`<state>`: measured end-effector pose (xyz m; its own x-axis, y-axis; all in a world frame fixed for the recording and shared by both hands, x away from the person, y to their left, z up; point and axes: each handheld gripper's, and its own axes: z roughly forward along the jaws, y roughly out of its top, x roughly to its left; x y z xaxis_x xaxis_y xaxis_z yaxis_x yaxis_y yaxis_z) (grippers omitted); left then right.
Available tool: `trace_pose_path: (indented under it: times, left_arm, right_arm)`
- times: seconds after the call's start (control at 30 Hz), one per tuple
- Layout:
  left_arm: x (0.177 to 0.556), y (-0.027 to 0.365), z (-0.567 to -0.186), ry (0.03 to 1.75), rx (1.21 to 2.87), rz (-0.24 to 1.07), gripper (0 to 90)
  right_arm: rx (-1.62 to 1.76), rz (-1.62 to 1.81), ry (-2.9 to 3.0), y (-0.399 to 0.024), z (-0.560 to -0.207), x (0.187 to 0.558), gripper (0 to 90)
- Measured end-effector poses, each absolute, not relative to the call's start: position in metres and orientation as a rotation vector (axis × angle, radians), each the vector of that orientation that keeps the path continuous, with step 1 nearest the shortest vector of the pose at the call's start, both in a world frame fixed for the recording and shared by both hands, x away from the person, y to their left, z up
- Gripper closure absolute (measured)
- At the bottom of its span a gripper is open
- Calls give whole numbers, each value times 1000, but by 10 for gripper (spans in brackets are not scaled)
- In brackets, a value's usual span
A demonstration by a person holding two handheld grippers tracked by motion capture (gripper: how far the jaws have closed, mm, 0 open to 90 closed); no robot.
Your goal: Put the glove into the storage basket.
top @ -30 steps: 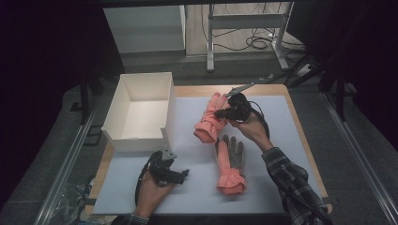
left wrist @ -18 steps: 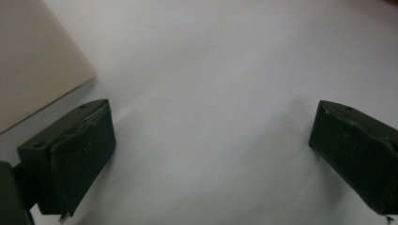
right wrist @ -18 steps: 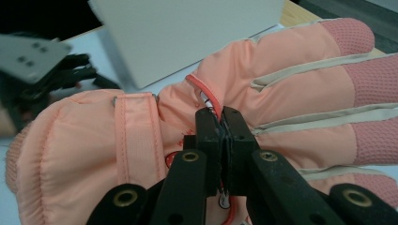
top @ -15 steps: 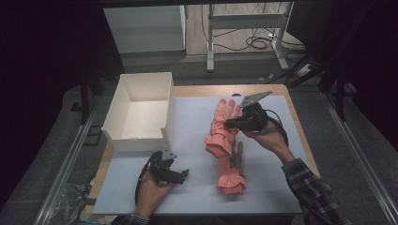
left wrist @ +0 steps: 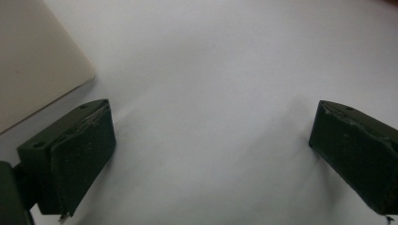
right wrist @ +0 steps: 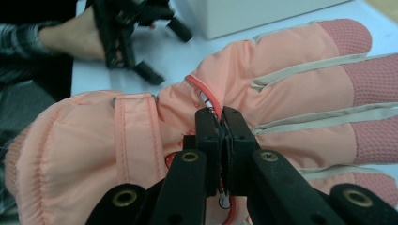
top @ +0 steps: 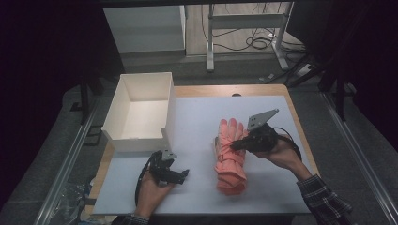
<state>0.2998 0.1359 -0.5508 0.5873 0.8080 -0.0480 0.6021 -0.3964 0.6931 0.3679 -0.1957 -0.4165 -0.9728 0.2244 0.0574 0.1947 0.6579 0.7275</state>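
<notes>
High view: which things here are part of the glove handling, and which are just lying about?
In the job:
- pink glove, fabric pinched
- right gripper, shut on it

Lying about:
- white box, beside the mat
- left gripper, open, resting on the white mat

white box [top: 141, 112] | open top | white mat [top: 197, 117] | wooden table [top: 225, 90]

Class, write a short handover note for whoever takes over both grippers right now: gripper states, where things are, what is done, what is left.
Right gripper: shut on the top pink glove, pinching its fabric.
Left gripper: open, resting on the white mat, holding nothing.
Gloves: stacked mid-mat, the second glove under the top one.
White box: empty, at the mat's far-left corner.
Done: gloves stacked.
Left: probably moving the gloves into the box.
</notes>
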Motion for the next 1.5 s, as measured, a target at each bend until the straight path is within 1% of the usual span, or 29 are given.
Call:
trace_pose_path:
  times: [0.33,0.47,0.67,0.73,0.93,1.37,1.5]
  left_arm:
    - [300,136,-551,1114,2135,390,6]
    - [300,136,-551,1114,2135,390,6]
    - [300,136,-551,1114,2135,390,6]
    - [300,136,-551,1114,2136,390,7]
    - [300,136,-551,1114,2136,390,7]
    - [300,136,-551,1114,2137,390,6]
    - [300,136,-551,1114,2137,390,6]
  right_arm:
    - [256,1194,2906,-192,-441,375,856]
    - [231,1171,2917,-190,-448,379,840]
    - [243,1152,2916,-191,-455,381,765]
    - [249,1160,2904,-193,-454,380,724]
    - [264,1188,2875,-196,-448,378,663]
    - [396,1219,2794,-212,-440,375,567]
    - [464,1226,2753,-219,-443,372,561]
